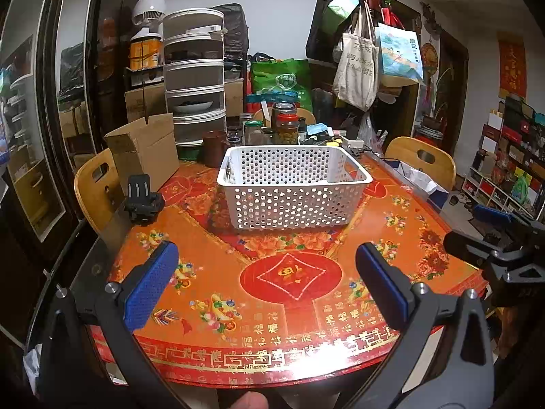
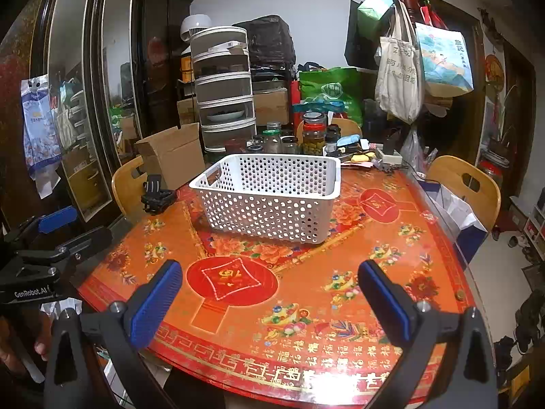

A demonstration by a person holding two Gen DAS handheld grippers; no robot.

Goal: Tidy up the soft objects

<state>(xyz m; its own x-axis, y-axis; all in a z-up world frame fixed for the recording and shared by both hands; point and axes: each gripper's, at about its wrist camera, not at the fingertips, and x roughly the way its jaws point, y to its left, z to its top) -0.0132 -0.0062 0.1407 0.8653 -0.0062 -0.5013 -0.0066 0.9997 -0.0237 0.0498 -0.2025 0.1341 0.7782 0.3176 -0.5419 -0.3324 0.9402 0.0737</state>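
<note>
Up close, the left claw (image 1: 267, 252): blue pads (image 1: 150, 286) spread wide, nothing held. Same for the right claw (image 2: 270, 267): wide open, empty, hanging over the near edge of the red table (image 1: 299, 310).

A bit further, in the middle of the table, a white basket (image 1: 289, 204) with holes. Looks almost empty; only a small pale bit inside, too hard to tell what.

To its left, a small black clip stand (image 1: 143, 201) and an open cardboard box (image 1: 143, 150). Behind, jars (image 1: 286, 126) and hanging bags (image 1: 357, 64).

No soft things to be seen anywhere on the table. Probably the very start. Next: look around for a soft thing, pinch it gently, drop it in the basket.
</note>
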